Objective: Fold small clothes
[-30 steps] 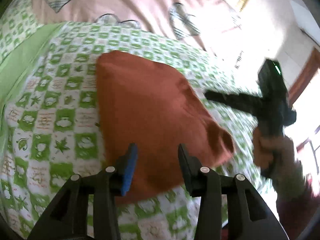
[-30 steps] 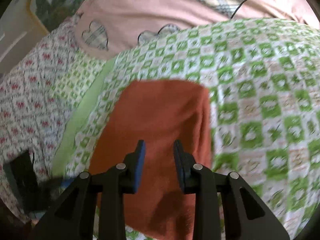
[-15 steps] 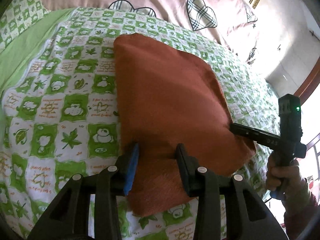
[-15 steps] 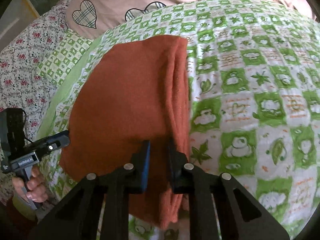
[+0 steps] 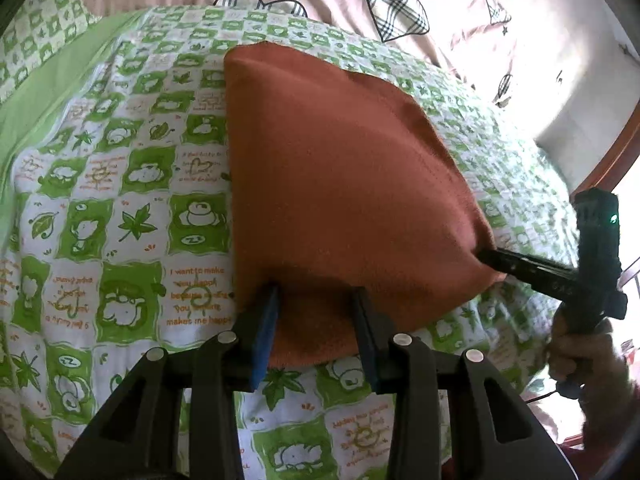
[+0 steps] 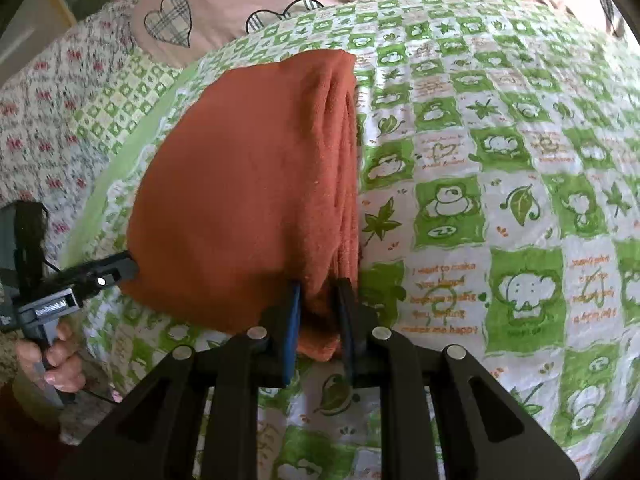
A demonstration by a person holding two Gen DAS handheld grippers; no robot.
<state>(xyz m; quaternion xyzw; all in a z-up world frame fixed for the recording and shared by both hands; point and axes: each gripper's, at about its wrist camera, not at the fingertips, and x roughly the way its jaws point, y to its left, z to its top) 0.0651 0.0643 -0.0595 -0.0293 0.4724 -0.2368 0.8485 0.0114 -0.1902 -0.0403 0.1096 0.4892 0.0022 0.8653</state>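
A folded rust-orange cloth (image 5: 340, 184) lies on the green-and-white checked bedspread (image 5: 120, 220). My left gripper (image 5: 316, 292) stands at the cloth's near left corner with its jaws apart, cloth lying between them. My right gripper (image 6: 320, 284) has its jaws close together around the cloth's (image 6: 248, 184) thick folded near right corner, where several layers show. Each gripper also shows in the other's view: the right one (image 5: 484, 256) at the cloth's right corner, the left one (image 6: 128, 268) at its left edge.
Pink bedding with plaid hearts (image 5: 396, 4) lies beyond the bedspread. A floral pillow (image 6: 44, 128) sits at the left in the right wrist view. A wooden frame (image 5: 616, 152) and a bright window are at the right in the left wrist view.
Both grippers have come down and closer to the cloth's near corners. The right jaws have narrowed onto the folded edge. The cloth lies flatter on the bedspread.
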